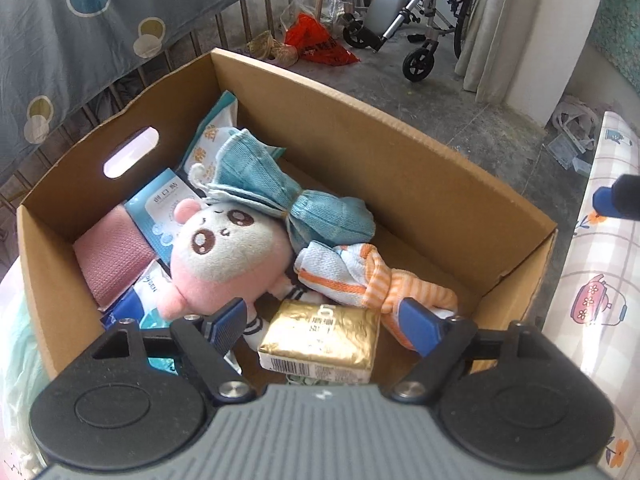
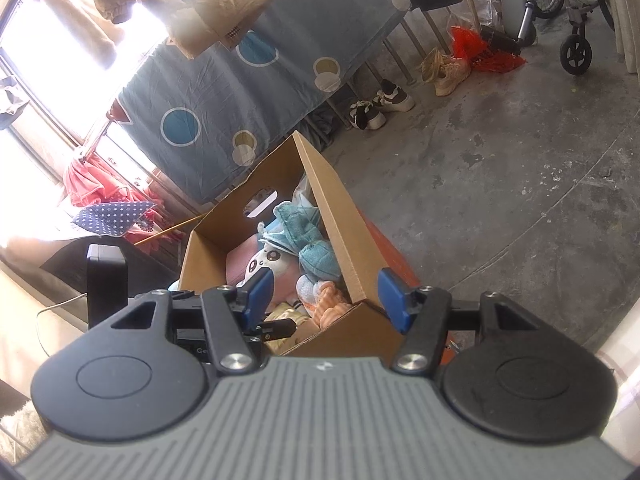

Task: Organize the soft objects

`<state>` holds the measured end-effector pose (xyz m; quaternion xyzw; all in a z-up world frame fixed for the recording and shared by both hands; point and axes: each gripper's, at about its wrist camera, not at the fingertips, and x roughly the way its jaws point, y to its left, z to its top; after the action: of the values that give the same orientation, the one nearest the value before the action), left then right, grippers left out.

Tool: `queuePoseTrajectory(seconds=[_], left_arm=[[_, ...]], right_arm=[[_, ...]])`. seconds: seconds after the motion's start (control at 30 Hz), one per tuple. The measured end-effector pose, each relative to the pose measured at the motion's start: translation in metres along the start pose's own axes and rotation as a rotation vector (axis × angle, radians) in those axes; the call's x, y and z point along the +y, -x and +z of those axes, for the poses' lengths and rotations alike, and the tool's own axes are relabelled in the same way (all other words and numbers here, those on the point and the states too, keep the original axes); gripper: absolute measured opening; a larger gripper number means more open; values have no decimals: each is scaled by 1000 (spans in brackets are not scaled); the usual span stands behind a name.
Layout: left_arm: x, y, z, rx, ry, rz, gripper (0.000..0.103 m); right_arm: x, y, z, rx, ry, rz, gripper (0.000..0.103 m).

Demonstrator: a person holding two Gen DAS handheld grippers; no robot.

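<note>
Both grippers [image 1: 324,320] [image 2: 326,296], jaws wide, over box [image 1: 360,128] w/ plush [image 1: 224,248], towels apparently.

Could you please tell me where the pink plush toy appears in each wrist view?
Left wrist: the pink plush toy lies left of centre, inside the cardboard box.
Right wrist: the pink plush toy is small, at centre, just above the left blue fingertip.
Shared landmark: the teal cloth beside its head.
</note>
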<state>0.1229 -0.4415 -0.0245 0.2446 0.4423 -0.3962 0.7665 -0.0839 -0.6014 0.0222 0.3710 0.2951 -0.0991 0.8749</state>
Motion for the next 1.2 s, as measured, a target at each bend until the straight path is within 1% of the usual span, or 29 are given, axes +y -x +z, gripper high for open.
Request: queuePoseTrajectory(seconds=[0.13, 0.23, 0.27, 0.33, 0.37, 0.43, 0.53, 0.63, 0.67, 0.73, 0.77, 0.87, 0.93, 1.0, 1.07, 1.2], left_arm=[[15, 42, -8, -80, 66, 8, 85], [28, 75, -23, -148, 113, 32, 88], [32, 87, -31, -175, 134, 49, 88], [37, 104, -47, -213, 166, 80, 94], [40, 113, -57, -234, 185, 101, 94], [46, 128, -77, -258, 221, 141, 98], [52, 145, -104, -287, 284, 212, 103], [56, 156, -129, -321, 344, 279, 103], [60, 158, -139, -321, 379, 291, 103], [65, 159, -150, -306, 442, 292, 103], [69, 158, -159, -298, 486, 289, 103], [76, 157, -178, -288, 586, 293, 103], [80, 155, -186, -258, 636, 306, 103], [82, 151, -192, -227, 656, 312, 103], [80, 149, -196, -216, 649, 327, 103], [70, 144, -197, -186, 622, 378, 103]], right_arm=[[8, 4, -3, -7, 0, 12, 60], [21, 9, -8, -11, 29, 20, 66], [26, 10, -11, -12, 42, 26, 70], [39, 13, -18, -10, 67, 44, 76], [47, 14, -22, -5, 85, 57, 80], [62, 11, -31, 6, 121, 64, 84], [90, 4, -46, 17, 217, 24, 88], [115, -4, -62, 21, 312, -13, 90], [123, -7, -68, 27, 336, -16, 92], [135, -12, -77, 35, 361, -19, 100], [139, -15, -82, 39, 367, -20, 102], [151, -26, -95, 76, 388, -34, 102], [157, -34, -103, 110, 394, -45, 102], [161, -42, -109, 156, 408, -51, 102], [165, -46, -113, 182, 419, -61, 102], [168, -49, -115, 194, 420, -76, 102]])
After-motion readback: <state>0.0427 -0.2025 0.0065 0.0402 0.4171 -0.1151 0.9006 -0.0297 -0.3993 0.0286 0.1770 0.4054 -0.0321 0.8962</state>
